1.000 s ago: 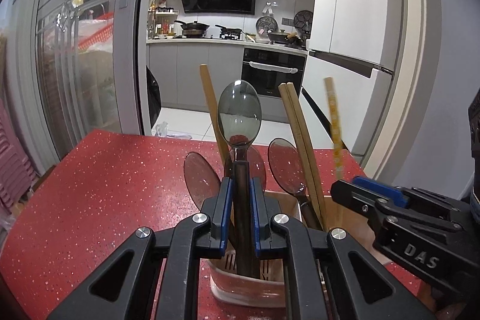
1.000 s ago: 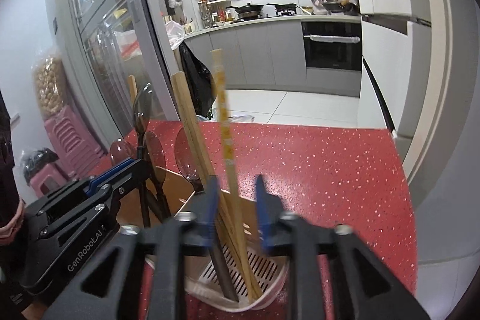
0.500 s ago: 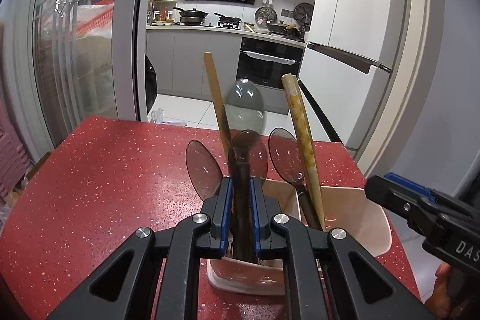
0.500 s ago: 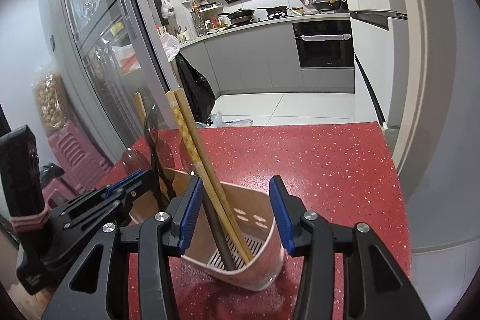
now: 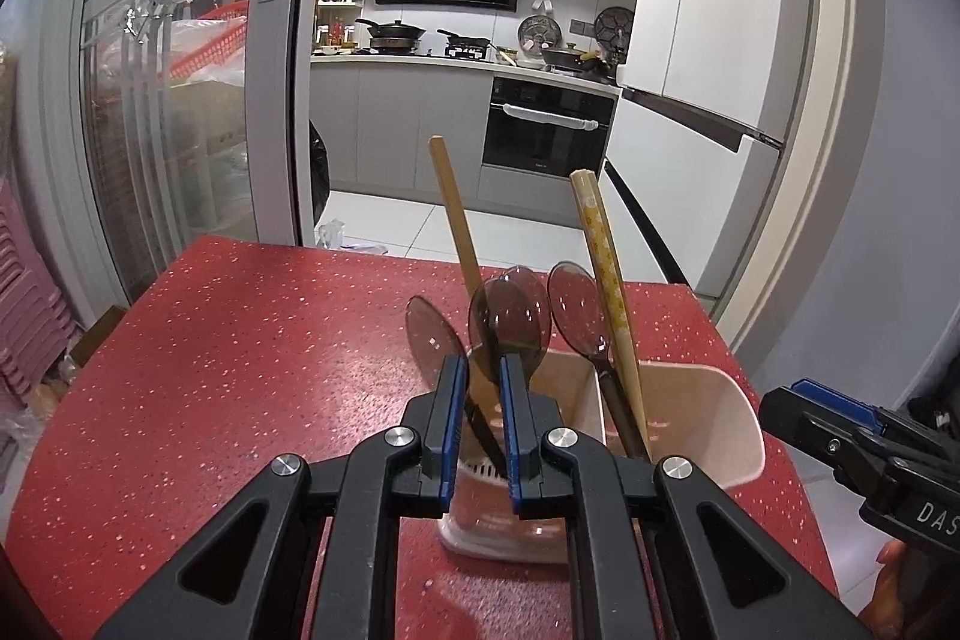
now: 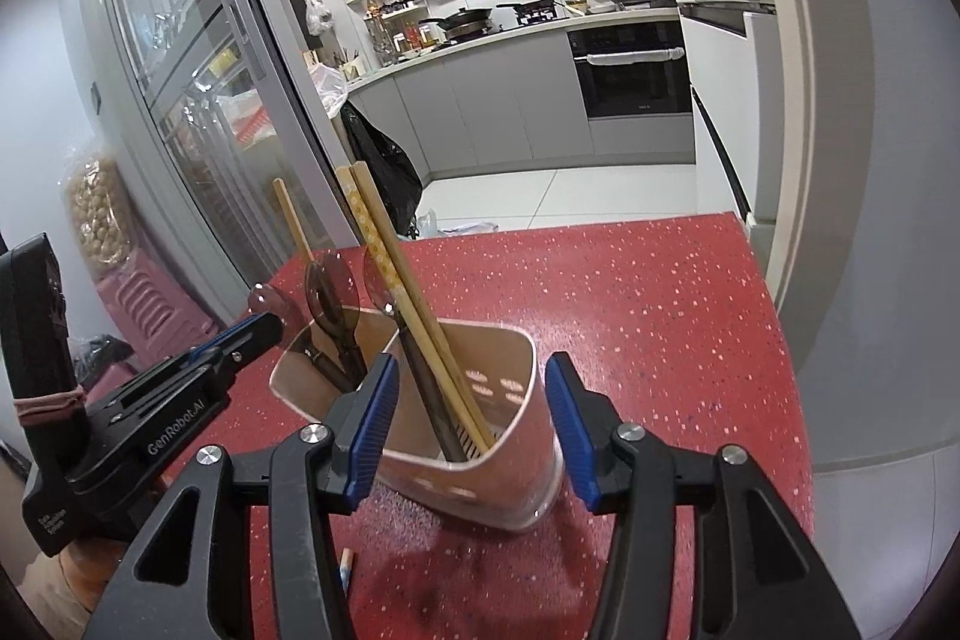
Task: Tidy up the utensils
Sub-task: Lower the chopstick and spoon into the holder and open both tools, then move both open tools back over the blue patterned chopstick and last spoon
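Observation:
A beige two-part utensil holder (image 5: 708, 424) (image 6: 516, 376) stands on the red speckled table (image 5: 240, 352). Several dark translucent spoons (image 5: 510, 316) (image 6: 327, 286) stand in its left part. A pair of wooden chopsticks (image 5: 609, 280) (image 6: 390, 256) leans in the right part, and one more chopstick (image 5: 453, 208) stands among the spoons. My left gripper (image 5: 480, 388) is just behind the holder, slightly open, with a spoon handle loose between its blue pads. My right gripper (image 6: 468, 400) is wide open, its fingers either side of the holder's near end, holding nothing.
The table's far edge (image 5: 420, 256) meets a kitchen doorway with a glass sliding door (image 5: 150, 130) to the left and a white fridge (image 5: 708, 70) to the right. A small chopstick end (image 6: 346, 568) lies on the table near my right gripper.
The left gripper lowered the raised spoon into the holder, loosened its grip and drew back. The right gripper let go of the chopstick in the right compartment, opened wide and pulled back.

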Demonstrator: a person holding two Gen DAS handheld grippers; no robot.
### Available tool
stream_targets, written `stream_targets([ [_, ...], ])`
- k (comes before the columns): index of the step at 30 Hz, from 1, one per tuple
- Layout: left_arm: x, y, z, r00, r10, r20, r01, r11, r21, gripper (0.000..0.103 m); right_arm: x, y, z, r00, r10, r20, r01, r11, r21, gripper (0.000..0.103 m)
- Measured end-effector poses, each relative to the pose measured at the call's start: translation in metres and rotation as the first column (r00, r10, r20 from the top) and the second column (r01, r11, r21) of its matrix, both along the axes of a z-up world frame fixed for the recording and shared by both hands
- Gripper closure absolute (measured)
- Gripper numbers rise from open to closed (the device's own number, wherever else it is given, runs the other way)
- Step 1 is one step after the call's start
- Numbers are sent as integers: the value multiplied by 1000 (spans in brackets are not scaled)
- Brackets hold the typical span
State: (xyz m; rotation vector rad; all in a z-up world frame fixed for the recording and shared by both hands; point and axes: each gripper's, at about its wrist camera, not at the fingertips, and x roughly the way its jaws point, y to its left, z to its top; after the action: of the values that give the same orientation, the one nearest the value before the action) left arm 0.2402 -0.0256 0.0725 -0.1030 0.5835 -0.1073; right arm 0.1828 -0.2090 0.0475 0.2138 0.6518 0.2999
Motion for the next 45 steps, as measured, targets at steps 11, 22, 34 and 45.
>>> stream_targets([
  [11,-42,9,-10,998,-23,-60,25,999,29,66,-29,2,-17,993,-11,-115,12,1000,6,34],
  [22,-87,24,-22,997,16,-69,-11,998,65,0,-61,16,-24,988,13,-155,-14,1000,-3,23],
  [34,-130,49,-60,986,25,-165,-8,995,102,0,-94,27,-44,979,9,-205,-15,1000,-26,0],
  [45,-165,51,-105,950,-84,-299,132,981,144,0,-108,36,-77,938,14,-346,-53,993,-102,0],
])
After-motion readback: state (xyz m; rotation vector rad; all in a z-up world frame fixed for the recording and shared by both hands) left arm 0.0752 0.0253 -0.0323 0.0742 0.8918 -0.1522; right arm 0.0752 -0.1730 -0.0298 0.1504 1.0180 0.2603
